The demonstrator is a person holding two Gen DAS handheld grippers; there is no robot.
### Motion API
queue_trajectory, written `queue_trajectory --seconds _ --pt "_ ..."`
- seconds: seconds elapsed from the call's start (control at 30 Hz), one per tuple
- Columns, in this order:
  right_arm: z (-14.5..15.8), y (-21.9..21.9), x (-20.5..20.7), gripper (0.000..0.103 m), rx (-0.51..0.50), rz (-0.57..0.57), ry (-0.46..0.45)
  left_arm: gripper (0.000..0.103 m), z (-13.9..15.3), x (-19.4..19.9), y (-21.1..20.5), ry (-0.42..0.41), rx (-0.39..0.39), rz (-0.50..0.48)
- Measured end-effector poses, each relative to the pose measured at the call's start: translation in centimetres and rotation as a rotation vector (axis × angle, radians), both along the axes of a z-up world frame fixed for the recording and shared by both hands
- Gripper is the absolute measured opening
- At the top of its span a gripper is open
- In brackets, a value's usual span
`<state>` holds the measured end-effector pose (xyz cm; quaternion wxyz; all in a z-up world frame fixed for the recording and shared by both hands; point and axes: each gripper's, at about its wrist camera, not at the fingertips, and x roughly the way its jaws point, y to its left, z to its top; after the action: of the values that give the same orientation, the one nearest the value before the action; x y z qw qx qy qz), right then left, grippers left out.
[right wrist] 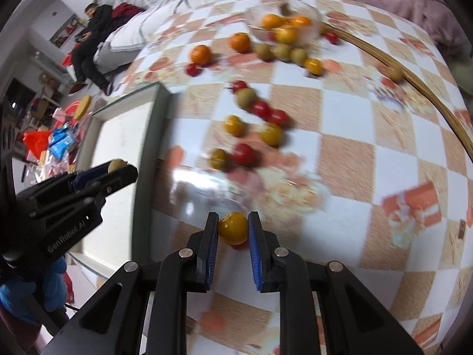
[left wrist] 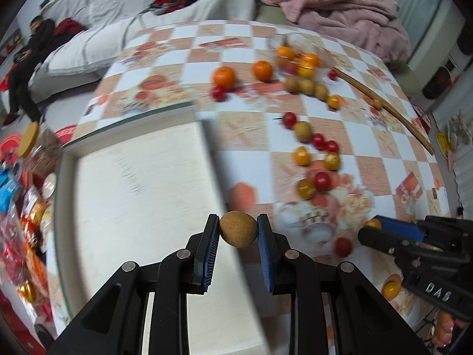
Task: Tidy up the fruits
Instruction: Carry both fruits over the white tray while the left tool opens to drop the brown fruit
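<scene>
My left gripper (left wrist: 238, 228) is shut on a brown round fruit (left wrist: 238, 229), held over the right edge of a white tray (left wrist: 142, 183). My right gripper (right wrist: 233, 227) is shut on a yellow cherry tomato (right wrist: 233, 227), held above the checkered table; it also shows in the left wrist view (left wrist: 373, 224). The left gripper shows in the right wrist view (right wrist: 118, 167) with the brown fruit (right wrist: 116, 165). Red and yellow tomatoes (left wrist: 322, 180) and brown fruits (left wrist: 306, 86) lie scattered. Two oranges (left wrist: 224, 77) sit further back.
A glass bowl (left wrist: 280, 43) holding oranges and tomatoes stands at the back. A curved wooden rim (left wrist: 396, 112) runs along the right. Snack packets (left wrist: 17, 195) lie off the table's left. A pink blanket (left wrist: 340, 3) lies beyond the table.
</scene>
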<state>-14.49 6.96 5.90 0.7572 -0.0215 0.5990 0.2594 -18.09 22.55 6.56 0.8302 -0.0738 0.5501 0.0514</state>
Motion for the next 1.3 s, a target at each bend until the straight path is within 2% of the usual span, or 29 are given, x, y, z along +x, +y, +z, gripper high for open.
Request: queue_trajectory --seconds 0.27,0.53,0.73,1.1,1.13,1.17,1.23,1.3 --pt "0.6 7.1 -0.6 0.022 0.039 0.143 0.002 0.028 -1.2 -3.9 6.2 0.034 0.033 0.154" --pt "-0.4 13.8 -1.1 0.022 0.053 0.261 0.028 0.028 -3.2 -6.6 10.7 0.080 0.063 0.282" --pt "-2.0 16.8 -0.5 0.022 0.018 0.305 0.038 0.028 -4.2 -7.2 11.3 0.100 0.081 0.300" --pt "-4.4 18.3 -0.1 0.023 -0.067 0.330 0.046 0.028 -5.1 -7.3 11.0 0.113 0.135 0.259" --pt "-4.6 18.4 -0.2 0.023 -0.071 0.328 0.048 0.033 -5.1 -7.2 10.9 0.115 0.139 0.254" --pt "-4.6 18.4 -0.2 0.024 -0.069 0.327 0.044 0.054 -5.2 -7.2 11.0 0.121 0.148 0.252" --pt "-4.5 18.6 -0.2 0.029 -0.068 0.332 0.045 0.075 -4.8 -7.5 11.0 0.103 0.178 0.259" --pt "-4.4 18.7 -0.3 0.047 -0.055 0.335 0.054 0.075 -4.8 -7.7 10.9 0.102 0.174 0.249"
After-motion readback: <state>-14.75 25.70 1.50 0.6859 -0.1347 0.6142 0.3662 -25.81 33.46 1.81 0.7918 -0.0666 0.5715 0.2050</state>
